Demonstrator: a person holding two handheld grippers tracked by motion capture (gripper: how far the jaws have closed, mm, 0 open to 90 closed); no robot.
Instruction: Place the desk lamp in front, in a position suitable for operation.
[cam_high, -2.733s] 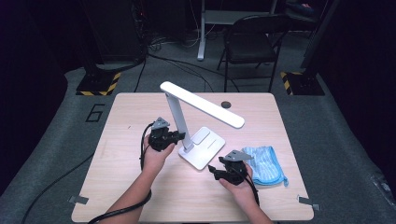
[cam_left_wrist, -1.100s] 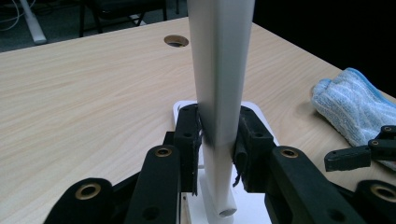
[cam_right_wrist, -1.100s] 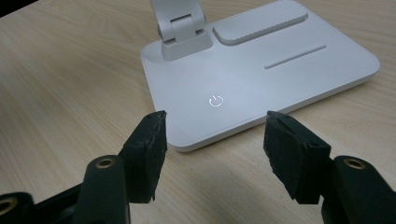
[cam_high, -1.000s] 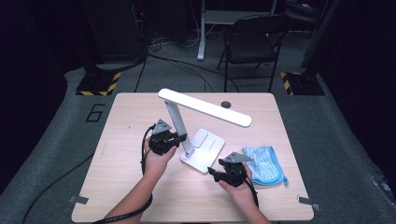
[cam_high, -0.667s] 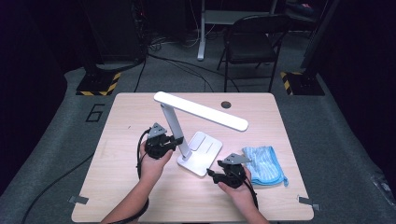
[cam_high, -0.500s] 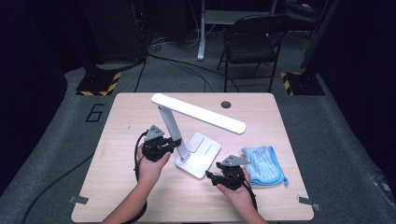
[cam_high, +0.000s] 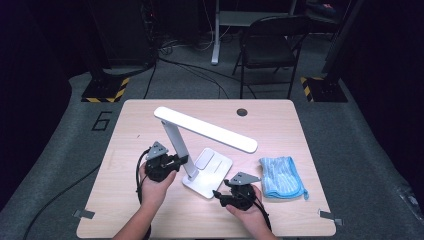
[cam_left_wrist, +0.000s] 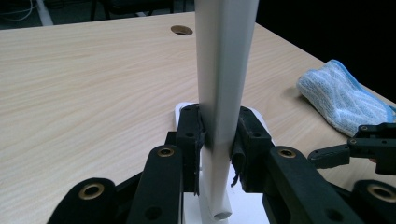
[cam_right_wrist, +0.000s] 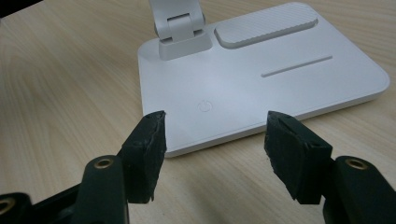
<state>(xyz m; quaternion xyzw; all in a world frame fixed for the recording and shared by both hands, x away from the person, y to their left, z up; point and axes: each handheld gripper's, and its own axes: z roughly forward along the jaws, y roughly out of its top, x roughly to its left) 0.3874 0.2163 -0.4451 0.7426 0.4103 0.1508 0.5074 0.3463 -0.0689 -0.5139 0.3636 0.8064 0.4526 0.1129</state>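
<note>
A white desk lamp stands mid-table with its long head (cam_high: 205, 129) slanting to the right over its flat base (cam_high: 212, 170). My left gripper (cam_high: 184, 160) is shut on the lamp's upright arm (cam_high: 176, 145), low down near the hinge. In the left gripper view the pads (cam_left_wrist: 189, 135) press both sides of the arm (cam_left_wrist: 224, 70). My right gripper (cam_high: 217, 195) is open at the base's near edge. In the right gripper view it (cam_right_wrist: 215, 135) hovers with nothing between its jaws, just short of the base (cam_right_wrist: 261, 88) and its power symbol (cam_right_wrist: 204, 106).
A folded blue cloth (cam_high: 281, 176) lies right of the lamp base, close to the right hand. A round cable hole (cam_high: 242, 112) sits at the table's far edge. A chair (cam_high: 270, 47) stands beyond the table.
The lamp, held by my left gripper, has slid left and toward the near edge. My right gripper has shifted slightly left, staying by the base's front edge.
</note>
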